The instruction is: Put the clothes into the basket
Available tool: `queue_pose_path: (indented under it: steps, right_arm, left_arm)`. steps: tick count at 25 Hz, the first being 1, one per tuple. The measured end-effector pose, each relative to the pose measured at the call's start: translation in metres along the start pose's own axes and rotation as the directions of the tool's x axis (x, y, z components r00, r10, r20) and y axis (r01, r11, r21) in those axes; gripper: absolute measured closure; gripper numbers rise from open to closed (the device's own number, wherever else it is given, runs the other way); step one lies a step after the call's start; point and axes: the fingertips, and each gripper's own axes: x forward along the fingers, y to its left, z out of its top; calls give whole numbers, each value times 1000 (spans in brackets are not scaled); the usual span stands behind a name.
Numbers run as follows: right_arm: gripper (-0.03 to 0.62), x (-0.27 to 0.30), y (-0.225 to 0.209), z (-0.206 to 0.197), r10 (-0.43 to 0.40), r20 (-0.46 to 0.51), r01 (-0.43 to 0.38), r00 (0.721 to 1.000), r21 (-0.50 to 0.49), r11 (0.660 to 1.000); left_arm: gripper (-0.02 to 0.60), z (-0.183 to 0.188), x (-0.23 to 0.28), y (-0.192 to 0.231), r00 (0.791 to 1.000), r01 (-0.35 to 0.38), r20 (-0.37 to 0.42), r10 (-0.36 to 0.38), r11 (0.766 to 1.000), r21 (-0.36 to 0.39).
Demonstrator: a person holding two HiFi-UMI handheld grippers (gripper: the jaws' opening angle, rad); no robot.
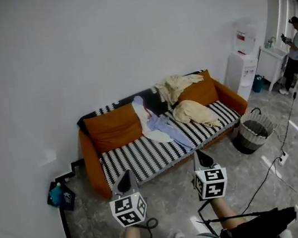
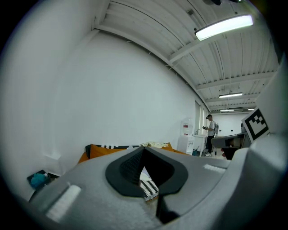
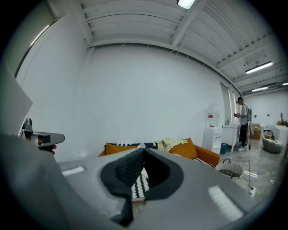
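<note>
Lying on sofa (image 1: 133, 159): clothes (image 1: 159, 126), well beyond left gripper (image 1: 128, 174), right gripper (image 1: 199, 154) fingers (image 3: 129, 170).

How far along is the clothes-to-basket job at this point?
Done: nothing visible; no clothing shows in the basket beside the sofa. In hand: nothing; the left tongs and right tongs are both shut and empty, short of the sofa. Left: the cream garment on the backrest, the cream garment on the seat and the pale blue garment all lie on the sofa.
</note>
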Motion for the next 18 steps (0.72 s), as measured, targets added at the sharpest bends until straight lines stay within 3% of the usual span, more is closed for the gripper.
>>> queue_pose_path:
  steps: [9,18]
  right_arm:
    - [592,70,-60,0,-9,-29,10,1000,40,999]
    - [592,130,-99,-22,-21,-107,31,994,98,995]
  left_arm:
    - [578,0,87,-15,999,-32,-23,33,999,20]
    - [578,-13,167,-27,996,14,-85,-10,999,44]
